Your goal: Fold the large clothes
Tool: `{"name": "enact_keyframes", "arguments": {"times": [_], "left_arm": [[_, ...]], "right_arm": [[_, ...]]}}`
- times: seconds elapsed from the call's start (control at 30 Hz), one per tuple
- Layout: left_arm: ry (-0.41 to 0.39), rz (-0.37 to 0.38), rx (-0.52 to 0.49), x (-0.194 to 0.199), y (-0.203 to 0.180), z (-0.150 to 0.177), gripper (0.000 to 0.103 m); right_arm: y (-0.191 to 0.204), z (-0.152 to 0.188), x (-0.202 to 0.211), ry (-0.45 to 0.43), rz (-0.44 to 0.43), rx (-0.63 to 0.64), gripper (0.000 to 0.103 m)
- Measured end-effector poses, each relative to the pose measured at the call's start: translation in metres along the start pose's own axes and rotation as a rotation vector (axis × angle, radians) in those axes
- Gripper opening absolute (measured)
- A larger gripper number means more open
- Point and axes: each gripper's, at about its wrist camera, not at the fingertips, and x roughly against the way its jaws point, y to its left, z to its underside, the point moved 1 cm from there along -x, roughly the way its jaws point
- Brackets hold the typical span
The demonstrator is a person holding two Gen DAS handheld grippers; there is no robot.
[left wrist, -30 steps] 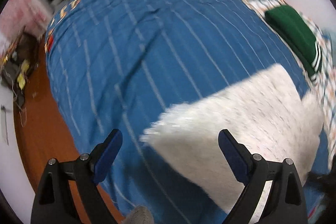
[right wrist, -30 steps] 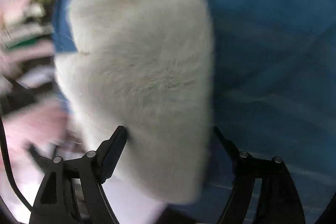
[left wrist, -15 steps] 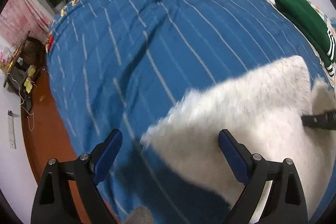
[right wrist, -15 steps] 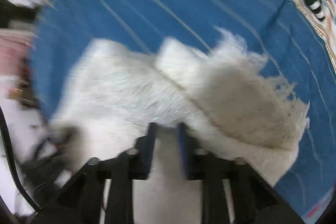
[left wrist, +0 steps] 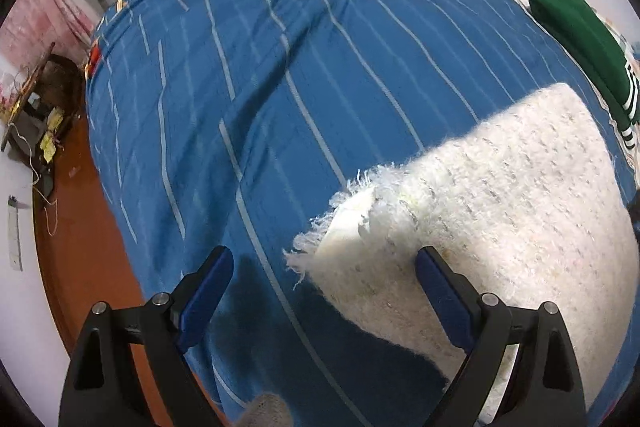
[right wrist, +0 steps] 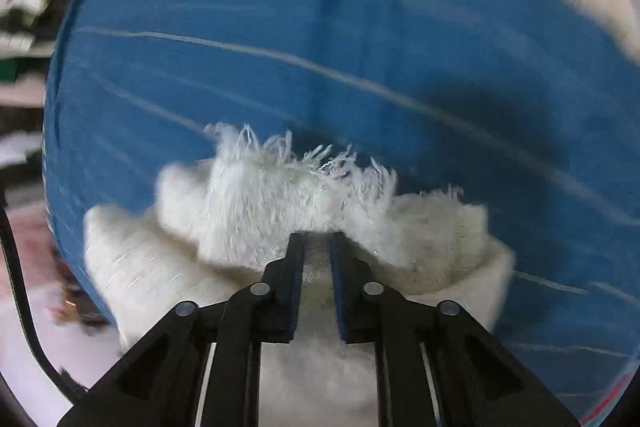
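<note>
Right wrist: right gripper (right wrist: 318, 247) clamped on white fuzzy garment (right wrist: 280, 203) over blue bed (right wrist: 360, 27); left gripper (left wrist: 324, 267) gaping, empty.

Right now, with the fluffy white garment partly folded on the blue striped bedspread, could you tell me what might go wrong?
1. The right hand-held gripper pinches only the fluffy white garment at its fringed edge, so the fabric could slip free.
2. The left hand-held gripper is open and holds nothing, so the near corner may drag across the blue striped bedspread and skew the fold.
</note>
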Motion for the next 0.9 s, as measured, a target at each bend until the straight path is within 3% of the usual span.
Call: {"name": "enact_keyframes", "arguments": {"times": [0.1, 0.17, 0.27, 0.37, 0.43, 0.5, 0.57, 0.63, 0.87, 0.9], "left_arm": [[0.0, -0.003, -0.006, 0.0, 0.0, -0.001, 0.094], [0.005, -0.001, 0.002, 0.001, 0.001, -0.001, 0.094], [0.01, 0.0, 0.015, 0.001, 0.002, 0.002, 0.094], [0.019, 0.002, 0.017, -0.001, 0.002, 0.005, 0.094], [0.025, -0.003, 0.009, -0.002, 0.001, 0.006, 0.094], [0.03, -0.015, -0.007, -0.004, -0.001, 0.008, 0.094], [0.037, -0.018, -0.015, -0.005, -0.002, 0.008, 0.094], [0.037, -0.018, -0.019, -0.005, -0.001, 0.009, 0.094], [0.048, -0.021, -0.04, 0.007, 0.0, 0.012, 0.094], [0.055, -0.022, -0.04, 0.011, 0.001, 0.013, 0.094]], "right_arm": [[-0.004, -0.007, 0.005, 0.06, -0.012, 0.005, 0.012], [0.004, -0.002, 0.027, 0.051, -0.007, 0.056, 0.015], [0.028, 0.027, 0.078, -0.041, 0.042, 0.214, 0.025], [0.043, 0.053, 0.105, -0.012, 0.006, 0.32, 0.026], [0.053, 0.079, 0.086, 0.07, 0.025, 0.367, 0.026], [0.048, 0.097, 0.041, 0.17, 0.127, 0.402, 0.026], [0.041, 0.101, 0.01, 0.165, 0.163, 0.397, 0.026], [0.048, 0.097, 0.009, 0.163, 0.183, 0.384, 0.026], [0.044, 0.098, 0.041, 0.139, 0.08, 0.38, 0.028], [0.039, 0.102, 0.051, 0.122, 0.04, 0.358, 0.038]]}}
